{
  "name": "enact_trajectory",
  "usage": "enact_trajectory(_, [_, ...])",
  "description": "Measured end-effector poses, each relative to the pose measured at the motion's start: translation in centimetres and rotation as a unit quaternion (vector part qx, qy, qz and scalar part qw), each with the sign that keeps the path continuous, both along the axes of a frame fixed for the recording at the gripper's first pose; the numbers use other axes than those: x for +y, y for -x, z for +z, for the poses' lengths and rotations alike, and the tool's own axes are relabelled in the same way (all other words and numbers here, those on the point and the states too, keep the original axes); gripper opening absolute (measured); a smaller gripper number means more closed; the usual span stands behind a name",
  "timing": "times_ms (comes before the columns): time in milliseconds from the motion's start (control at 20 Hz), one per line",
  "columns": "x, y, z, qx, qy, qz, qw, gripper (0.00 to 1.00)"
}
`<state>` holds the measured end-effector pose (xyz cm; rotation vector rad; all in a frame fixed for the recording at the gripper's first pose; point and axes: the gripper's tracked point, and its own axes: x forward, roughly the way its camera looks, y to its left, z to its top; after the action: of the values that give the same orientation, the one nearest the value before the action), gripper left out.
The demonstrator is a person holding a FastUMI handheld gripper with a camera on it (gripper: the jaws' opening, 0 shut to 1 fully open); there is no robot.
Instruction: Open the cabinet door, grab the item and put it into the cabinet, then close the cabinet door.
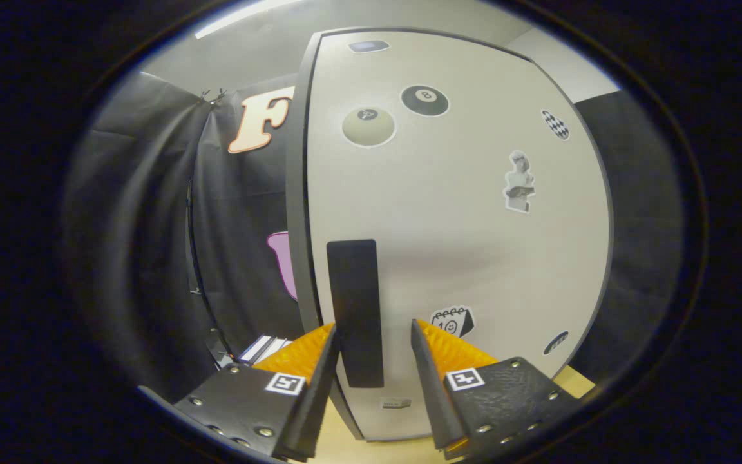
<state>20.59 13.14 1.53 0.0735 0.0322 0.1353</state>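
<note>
cabinet door [461, 245]: pale, sticker-dotted, right in front of the fingers.
handle [355, 312]: dark upright strip near the door's left edge, between the fingertips.
gripper [374, 335]: fingers spread apart, left fingertip beside the handle; contact unclear.
table [339, 432]: light wood, underneath.

Tool [374, 335]: textured dark housings, silver screws, square black-and-white marker tags
</note>
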Motion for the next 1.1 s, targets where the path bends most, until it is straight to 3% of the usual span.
enact_trajectory(100, [1.3,-2.0,-0.6,0.007,-0.002,0.018,1.000,0.54])
enact_trajectory(250, [0.9,-0.2,-0.2,0.002,0.002,0.001,1.000,0.31])
enact_trajectory(350, [0.8,0.1,-0.3,0.008,-0.010,0.000,1.000,0.31])
enact_trajectory(400, [0.8,0.0,-0.1,0.003,-0.005,-0.003,1.000,0.22])
enact_trajectory(700, [0.0,1.7,-0.2,-0.003,0.007,-0.008,1.000,0.22])
enact_trajectory(1100, [-4.1,9.8,0.3,0.018,0.013,-0.019,1.000,0.22])
